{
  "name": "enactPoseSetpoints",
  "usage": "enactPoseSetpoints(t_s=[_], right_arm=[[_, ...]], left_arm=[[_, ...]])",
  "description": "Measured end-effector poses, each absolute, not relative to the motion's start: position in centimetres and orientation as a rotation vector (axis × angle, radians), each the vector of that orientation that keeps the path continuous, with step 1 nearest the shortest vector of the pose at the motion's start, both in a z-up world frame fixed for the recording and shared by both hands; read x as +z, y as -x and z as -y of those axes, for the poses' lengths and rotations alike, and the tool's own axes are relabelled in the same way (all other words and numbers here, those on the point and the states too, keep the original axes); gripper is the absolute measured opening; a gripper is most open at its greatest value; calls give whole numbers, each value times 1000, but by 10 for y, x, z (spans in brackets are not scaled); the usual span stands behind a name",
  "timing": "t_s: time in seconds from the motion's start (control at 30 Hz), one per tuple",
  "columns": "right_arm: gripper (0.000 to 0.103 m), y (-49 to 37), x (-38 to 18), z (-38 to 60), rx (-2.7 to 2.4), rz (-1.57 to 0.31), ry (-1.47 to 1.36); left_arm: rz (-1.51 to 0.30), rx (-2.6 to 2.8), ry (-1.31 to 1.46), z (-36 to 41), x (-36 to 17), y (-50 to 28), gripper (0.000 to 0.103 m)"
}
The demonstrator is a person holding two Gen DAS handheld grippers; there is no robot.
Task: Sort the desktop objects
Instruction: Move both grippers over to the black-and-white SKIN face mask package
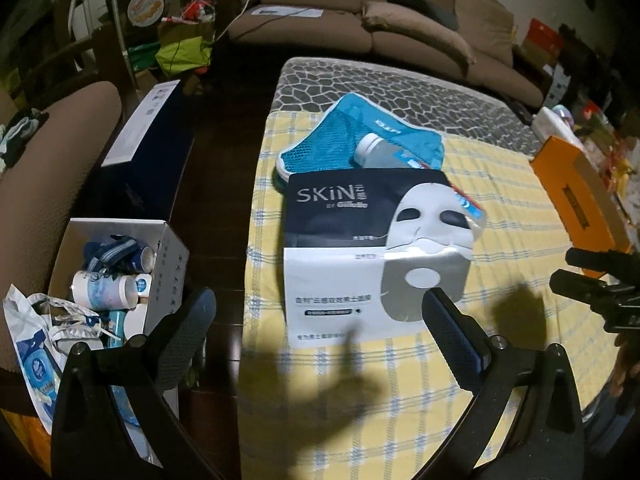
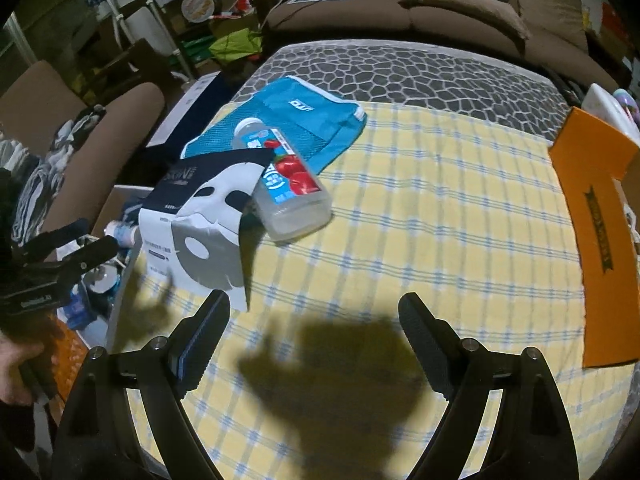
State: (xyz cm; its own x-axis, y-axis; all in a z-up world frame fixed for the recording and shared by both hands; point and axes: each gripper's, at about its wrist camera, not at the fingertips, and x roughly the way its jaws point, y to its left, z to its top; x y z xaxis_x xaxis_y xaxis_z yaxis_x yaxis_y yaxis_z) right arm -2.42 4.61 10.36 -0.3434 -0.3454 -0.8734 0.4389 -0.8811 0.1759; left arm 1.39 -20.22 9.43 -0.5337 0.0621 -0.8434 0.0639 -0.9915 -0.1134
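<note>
Both grippers hovering above tablecloth (image 2: 400, 220), fingers (image 1: 452, 320) spread, empty

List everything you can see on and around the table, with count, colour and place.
Face mask packet: one, black and white, table's near left, leaning on the bottle.
Bottle: one, clear with red-blue label, lying on the pouch.
Mesh pouch: one, blue, behind the packet.
Tablecloth: one, yellow checked, over the table.
Orange box: one, right edge.
White box: one, holding bottles, left of table.
Sofa: one, brown, behind.
Left tool: open.
Right tool: open.
</note>
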Motion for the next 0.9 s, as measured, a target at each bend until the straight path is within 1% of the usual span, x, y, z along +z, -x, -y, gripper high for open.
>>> enactPoseSetpoints(t_s=[0.3,0.6,0.77,0.9], right_arm=[[88,31,94,-29,-2212,-60,-1389],[87,36,76,4,-2165,-87,-1398],[85,40,66,16,-2151,-79,-1406],[80,41,58,26,-2143,-85,-1417]], left_arm=[[-258,-2755,-1533,222,76,-2,103],[-332,-2759,-1560,241,53,9,103],[-364,-2760,-1573,246,43,14,103],[-358,-2753,-1577,249,39,18,103]])
